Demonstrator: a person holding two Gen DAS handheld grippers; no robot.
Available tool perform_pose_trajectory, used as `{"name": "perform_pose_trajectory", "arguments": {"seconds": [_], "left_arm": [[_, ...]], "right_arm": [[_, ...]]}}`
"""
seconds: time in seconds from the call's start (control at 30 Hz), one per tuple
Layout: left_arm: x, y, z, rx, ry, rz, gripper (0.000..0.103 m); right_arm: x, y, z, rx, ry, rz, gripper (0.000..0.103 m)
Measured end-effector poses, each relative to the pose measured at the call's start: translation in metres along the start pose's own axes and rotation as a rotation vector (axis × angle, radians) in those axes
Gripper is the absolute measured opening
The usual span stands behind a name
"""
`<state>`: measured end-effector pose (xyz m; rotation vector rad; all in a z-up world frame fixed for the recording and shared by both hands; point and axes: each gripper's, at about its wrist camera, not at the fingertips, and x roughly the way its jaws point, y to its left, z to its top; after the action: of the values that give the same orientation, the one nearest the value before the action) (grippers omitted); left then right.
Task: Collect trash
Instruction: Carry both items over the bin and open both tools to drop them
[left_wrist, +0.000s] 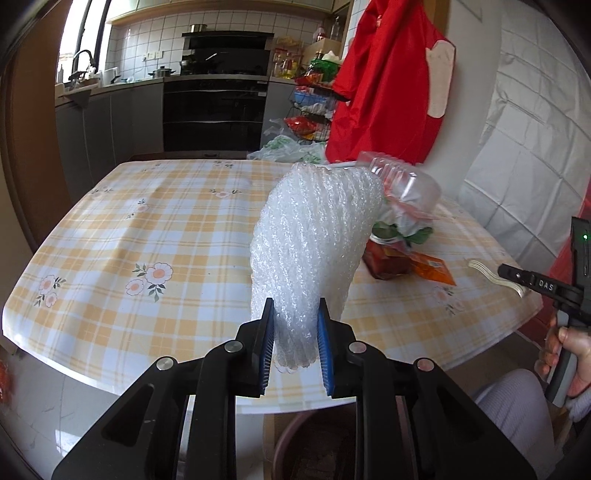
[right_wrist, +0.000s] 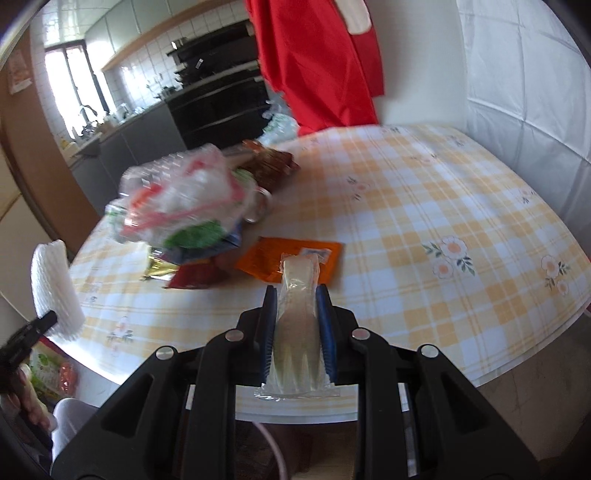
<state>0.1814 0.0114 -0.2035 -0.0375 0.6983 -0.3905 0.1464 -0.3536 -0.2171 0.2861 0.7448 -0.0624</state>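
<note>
My left gripper (left_wrist: 295, 314) is shut on a white foam net sleeve (left_wrist: 314, 243) and holds it upright over the near table edge; the sleeve also shows at the left of the right wrist view (right_wrist: 53, 288). My right gripper (right_wrist: 295, 299) is shut on a plastic fork in a clear wrapper (right_wrist: 297, 328), also seen at the right of the left wrist view (left_wrist: 495, 277). A trash pile lies on the checked tablecloth: a clear plastic clamshell (left_wrist: 402, 181), plastic bags (right_wrist: 181, 195), a red packet (left_wrist: 388, 262) and an orange sachet (right_wrist: 291, 258).
A round brownish bin (left_wrist: 314, 443) stands under the near table edge, below the left gripper. A red garment (left_wrist: 388, 81) hangs behind the table. Kitchen counters and an oven (left_wrist: 214, 110) are at the back. A white quilted wall (right_wrist: 524, 74) is at the right.
</note>
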Motion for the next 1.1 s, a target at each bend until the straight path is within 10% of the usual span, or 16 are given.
{"name": "perform_pose_trajectory", "arguments": {"seconds": [0.6,1.1], "left_arm": [[-0.031,-0.060,-0.066,0.099,0.167,-0.176,0.027],[-0.053,-0.028,-0.053,-0.094,0.080,-0.116,0.096]], "right_arm": [[-0.071,0.066,-0.016,-0.136,-0.059,0.159,0.025],[-0.082,0.093,-0.041,-0.178,-0.002,0.273,0.025]]}}
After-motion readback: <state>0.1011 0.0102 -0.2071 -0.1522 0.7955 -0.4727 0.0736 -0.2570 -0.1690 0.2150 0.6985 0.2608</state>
